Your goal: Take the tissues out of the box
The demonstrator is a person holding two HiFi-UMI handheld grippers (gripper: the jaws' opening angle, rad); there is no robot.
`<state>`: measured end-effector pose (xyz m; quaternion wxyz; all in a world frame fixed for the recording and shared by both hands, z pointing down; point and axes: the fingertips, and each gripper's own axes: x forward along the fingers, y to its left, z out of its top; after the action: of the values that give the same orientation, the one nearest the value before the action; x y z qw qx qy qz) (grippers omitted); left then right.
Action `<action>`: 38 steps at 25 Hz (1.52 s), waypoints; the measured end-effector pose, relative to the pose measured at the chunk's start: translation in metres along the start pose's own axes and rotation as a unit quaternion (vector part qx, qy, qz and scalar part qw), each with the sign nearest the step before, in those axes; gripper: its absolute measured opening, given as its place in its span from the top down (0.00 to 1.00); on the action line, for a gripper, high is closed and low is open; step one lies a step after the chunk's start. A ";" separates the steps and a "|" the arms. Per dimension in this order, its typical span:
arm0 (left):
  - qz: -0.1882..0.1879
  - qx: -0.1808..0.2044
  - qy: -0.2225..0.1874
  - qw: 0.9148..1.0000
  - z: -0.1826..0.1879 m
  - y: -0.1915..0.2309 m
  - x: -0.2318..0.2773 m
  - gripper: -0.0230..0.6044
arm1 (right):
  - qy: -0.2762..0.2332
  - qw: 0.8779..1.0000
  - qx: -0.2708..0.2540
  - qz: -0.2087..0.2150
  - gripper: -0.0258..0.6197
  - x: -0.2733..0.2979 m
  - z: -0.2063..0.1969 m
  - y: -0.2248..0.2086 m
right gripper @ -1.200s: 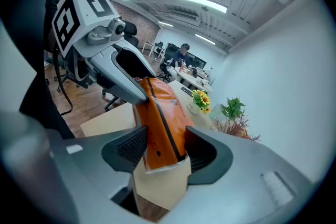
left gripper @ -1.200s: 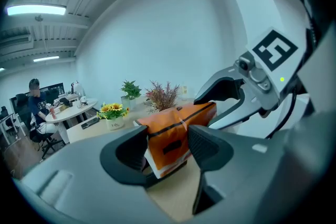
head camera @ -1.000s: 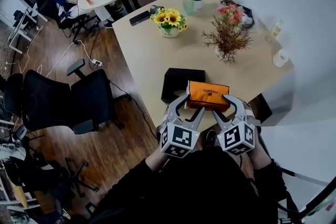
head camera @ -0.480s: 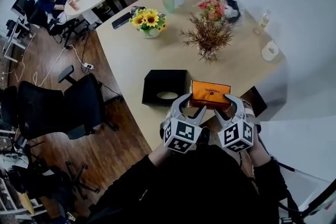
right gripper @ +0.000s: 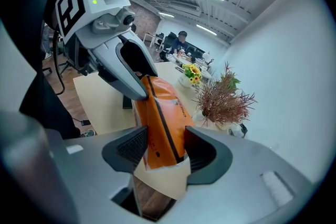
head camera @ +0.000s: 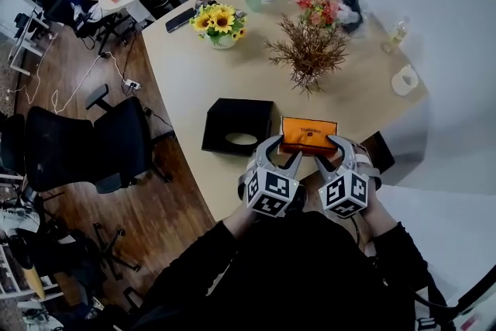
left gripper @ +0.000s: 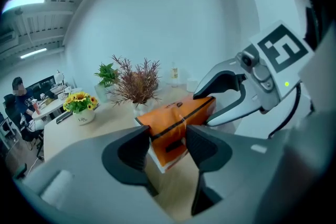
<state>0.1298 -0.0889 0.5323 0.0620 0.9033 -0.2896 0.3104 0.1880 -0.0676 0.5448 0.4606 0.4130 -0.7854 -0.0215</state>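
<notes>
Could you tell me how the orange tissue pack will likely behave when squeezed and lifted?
The tissue pack looks wrapped in soft film, so it will probably dent as the left tool closes on its end. White paper seems to show at its end, so likely light. The smooth film may slip; the right tool on the other end should help.
</notes>
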 end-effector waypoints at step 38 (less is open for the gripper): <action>-0.027 -0.069 0.135 0.988 -0.079 0.002 0.012 0.68 | 0.024 0.995 -0.092 -0.030 0.63 0.085 -0.068 0.033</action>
<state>0.0947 -0.0731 0.6025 0.1709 0.8545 -0.2745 0.4066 0.1976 -0.0792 0.6578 0.5145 0.3926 -0.7561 -0.0975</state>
